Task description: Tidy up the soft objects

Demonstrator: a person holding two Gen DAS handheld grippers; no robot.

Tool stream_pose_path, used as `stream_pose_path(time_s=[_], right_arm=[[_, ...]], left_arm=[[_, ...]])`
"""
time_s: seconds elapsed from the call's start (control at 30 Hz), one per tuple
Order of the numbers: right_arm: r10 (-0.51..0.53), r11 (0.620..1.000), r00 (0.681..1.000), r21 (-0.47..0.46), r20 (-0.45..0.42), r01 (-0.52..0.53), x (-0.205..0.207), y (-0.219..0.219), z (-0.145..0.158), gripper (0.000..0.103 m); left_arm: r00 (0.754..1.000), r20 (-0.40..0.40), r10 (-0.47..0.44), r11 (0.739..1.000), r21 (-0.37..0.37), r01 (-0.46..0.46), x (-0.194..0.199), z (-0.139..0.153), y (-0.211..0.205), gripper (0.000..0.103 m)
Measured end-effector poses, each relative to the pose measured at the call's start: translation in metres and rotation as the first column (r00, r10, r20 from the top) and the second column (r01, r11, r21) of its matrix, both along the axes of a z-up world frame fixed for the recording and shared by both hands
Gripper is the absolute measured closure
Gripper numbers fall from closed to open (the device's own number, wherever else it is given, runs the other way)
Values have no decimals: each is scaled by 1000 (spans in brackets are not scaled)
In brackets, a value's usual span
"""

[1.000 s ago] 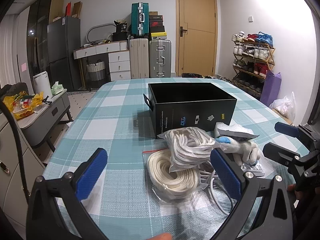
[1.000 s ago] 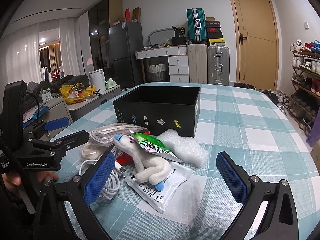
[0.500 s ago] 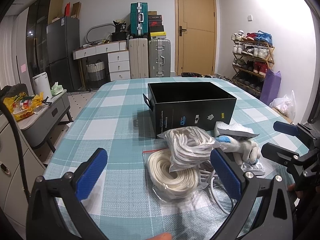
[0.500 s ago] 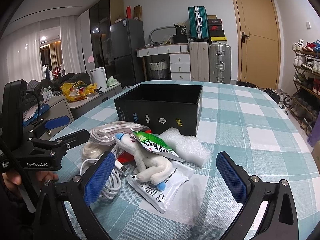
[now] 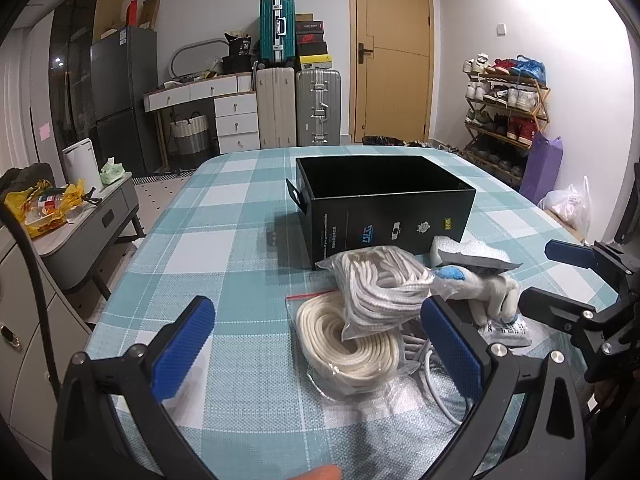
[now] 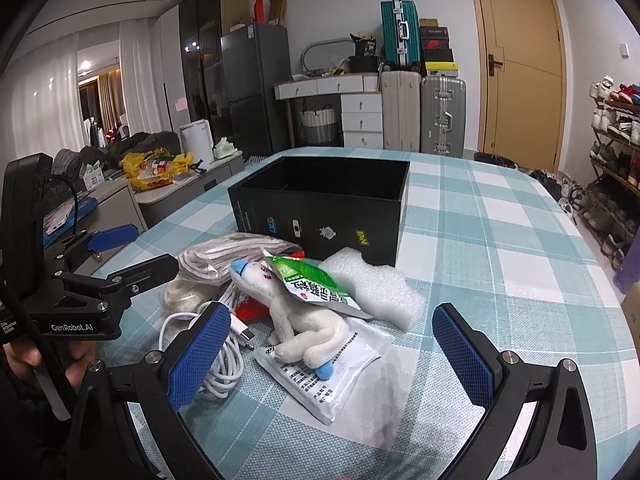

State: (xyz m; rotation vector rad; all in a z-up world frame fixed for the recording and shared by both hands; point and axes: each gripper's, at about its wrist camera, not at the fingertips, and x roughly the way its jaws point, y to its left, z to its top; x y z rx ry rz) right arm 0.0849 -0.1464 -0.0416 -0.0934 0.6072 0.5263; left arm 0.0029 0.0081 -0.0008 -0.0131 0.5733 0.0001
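Observation:
An open black box [image 5: 384, 216] [image 6: 320, 224] stands mid-table. In front of it lies a pile: two clear bags of white rope [image 5: 380, 284] [image 5: 348, 344], a white plush toy [image 6: 288, 320] [image 5: 484, 288] with blue tips, a green packet [image 6: 312, 280], a white foam block [image 6: 372, 284], a flat white packet [image 6: 332, 376] and a white cable [image 6: 224, 368]. My left gripper [image 5: 318, 332] [image 6: 136, 252] is open near the rope bags, holding nothing. My right gripper [image 6: 332, 332] [image 5: 556, 280] is open on the plush toy's side, not touching it.
The teal checked tablecloth [image 5: 240, 240] runs bare to the left and beyond the box. A low grey cabinet [image 5: 92, 216] sits left of the table, suitcases [image 5: 300, 108] and drawers at the back wall, a shoe rack [image 5: 504, 112] on the right.
Both grippers stay open and nearly still. The right wrist view has drifted slightly. Nothing in the pile has moved.

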Motion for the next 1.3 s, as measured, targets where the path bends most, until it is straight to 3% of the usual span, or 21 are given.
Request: stream_pose_path(time_s=[0.2, 0.47, 0.6, 1.07, 1.2, 1.3], right_arm=[[6, 1000, 996, 2, -86, -6, 11, 5, -8, 1], [14, 1000, 992, 5, -129, -14, 20, 13, -13, 5], [27, 1000, 988, 13, -154, -25, 24, 15, -16, 19], [69, 998, 979, 24, -193, -66, 32, 30, -22, 41], [72, 997, 978, 17, -196, -71, 32, 31, -24, 59], [76, 997, 981, 11, -179, -75, 28, 31, -23, 61]], left_arm=[[1000, -3, -10, 1000, 3, 10, 0, 1, 0, 0], [1000, 7, -14, 999, -42, 14, 1, 2, 7, 0], [1000, 9, -21, 999, -28, 21, 2, 2, 6, 0], [999, 6, -40, 999, -21, 40, 1, 4, 4, 0], [999, 0, -51, 999, -17, 51, 2, 2, 0, 0], [998, -8, -60, 998, -24, 60, 3, 1, -2, 0]])
